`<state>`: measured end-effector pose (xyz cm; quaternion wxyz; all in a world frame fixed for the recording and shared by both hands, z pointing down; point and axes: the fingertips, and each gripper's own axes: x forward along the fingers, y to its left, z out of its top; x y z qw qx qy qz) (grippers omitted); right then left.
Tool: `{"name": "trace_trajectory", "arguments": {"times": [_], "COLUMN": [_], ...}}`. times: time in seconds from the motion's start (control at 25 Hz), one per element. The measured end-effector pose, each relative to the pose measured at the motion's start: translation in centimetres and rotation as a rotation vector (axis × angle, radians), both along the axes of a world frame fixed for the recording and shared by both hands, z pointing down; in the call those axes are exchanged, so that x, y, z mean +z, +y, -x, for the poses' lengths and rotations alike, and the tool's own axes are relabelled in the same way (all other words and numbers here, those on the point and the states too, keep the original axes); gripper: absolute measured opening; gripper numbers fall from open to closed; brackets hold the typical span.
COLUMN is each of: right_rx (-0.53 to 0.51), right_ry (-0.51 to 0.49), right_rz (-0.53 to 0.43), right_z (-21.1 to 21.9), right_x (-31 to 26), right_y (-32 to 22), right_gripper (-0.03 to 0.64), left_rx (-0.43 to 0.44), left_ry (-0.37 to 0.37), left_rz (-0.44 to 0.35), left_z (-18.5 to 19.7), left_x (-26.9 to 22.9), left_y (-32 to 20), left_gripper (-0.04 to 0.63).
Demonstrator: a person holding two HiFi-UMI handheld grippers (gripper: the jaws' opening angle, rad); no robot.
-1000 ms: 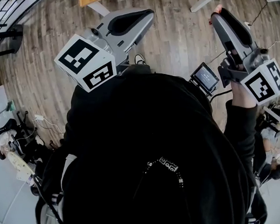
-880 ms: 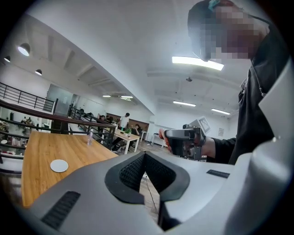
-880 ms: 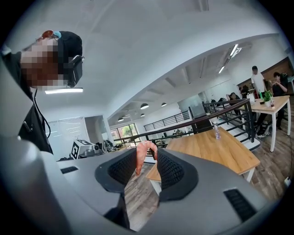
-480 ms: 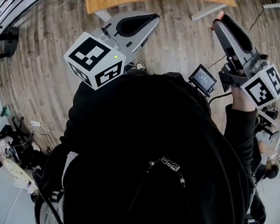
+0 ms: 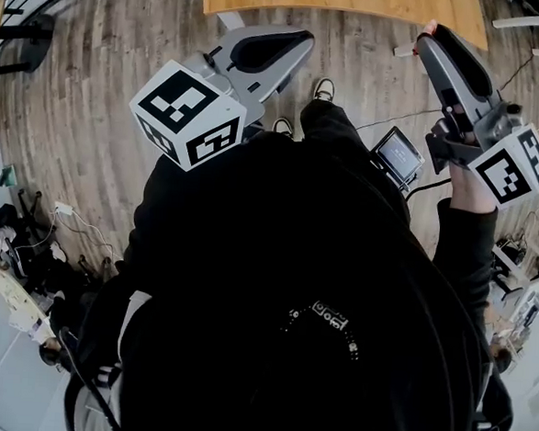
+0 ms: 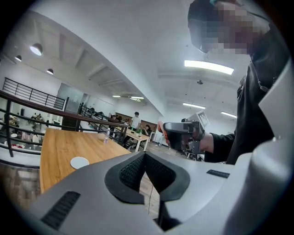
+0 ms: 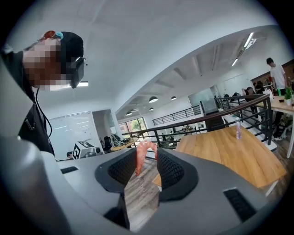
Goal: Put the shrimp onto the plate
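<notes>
Right gripper view: the right gripper (image 7: 146, 155) pinches the shrimp (image 7: 139, 158) at its jaw tips, 6 o'clock of centre. Shrimp: pink-orange, curved, hanging lengthwise. Left gripper (image 6: 144, 157): jaws pressed together, empty.

My right gripper (image 7: 147, 156) is showing pale grey shells with black cross-hatched pads (image 7: 170, 170), and the shrimp (image 7: 140, 153) is glowing pinkish orange. My left gripper (image 6: 144, 156) is wearing the same grey and black. Each marker cube (image 5: 189, 112) is flashing black squares on white. At twelve o'clock the table (image 5: 358, 0) is shining honey-brown above the grey-brown planked floor (image 5: 84, 105); my sleeve (image 5: 465, 251) is looking black.
</notes>
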<state>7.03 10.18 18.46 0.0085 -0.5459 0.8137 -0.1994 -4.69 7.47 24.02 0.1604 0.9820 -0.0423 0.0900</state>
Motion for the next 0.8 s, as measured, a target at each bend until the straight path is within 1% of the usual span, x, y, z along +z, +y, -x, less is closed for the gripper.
{"name": "trace_trajectory", "arguments": {"times": [0.16,0.32,0.56,0.8], "right_rx": [-0.031,-0.076,-0.096,-0.134], "right_ry": [-0.027,-0.027,-0.046,-0.052], "right_rz": [-0.009,-0.023,-0.025,-0.013], "right_z": [0.4,0.4,-2.0,-3.0], "right_x": [0.6,0.3,0.2,0.8], "right_y": [-2.4,-5.2,-8.2,-10.3], "right_gripper": [0.152,0.152,0.152,0.152], "left_rx": [-0.030,-0.091,-0.117,-0.145], "left_ry": [-0.012,-0.005,-0.004,-0.006], "left_rz": [-0.005,-0.016,-0.013,-0.009], "left_z": [0.7,1.0,-1.0,-2.6], "left_x": [0.3,-0.1,-0.3,0.0], "left_y": [-1.8,-4.3,-6.7,-8.4], "left_gripper": [-0.005,-0.005,-0.005,-0.005]}}
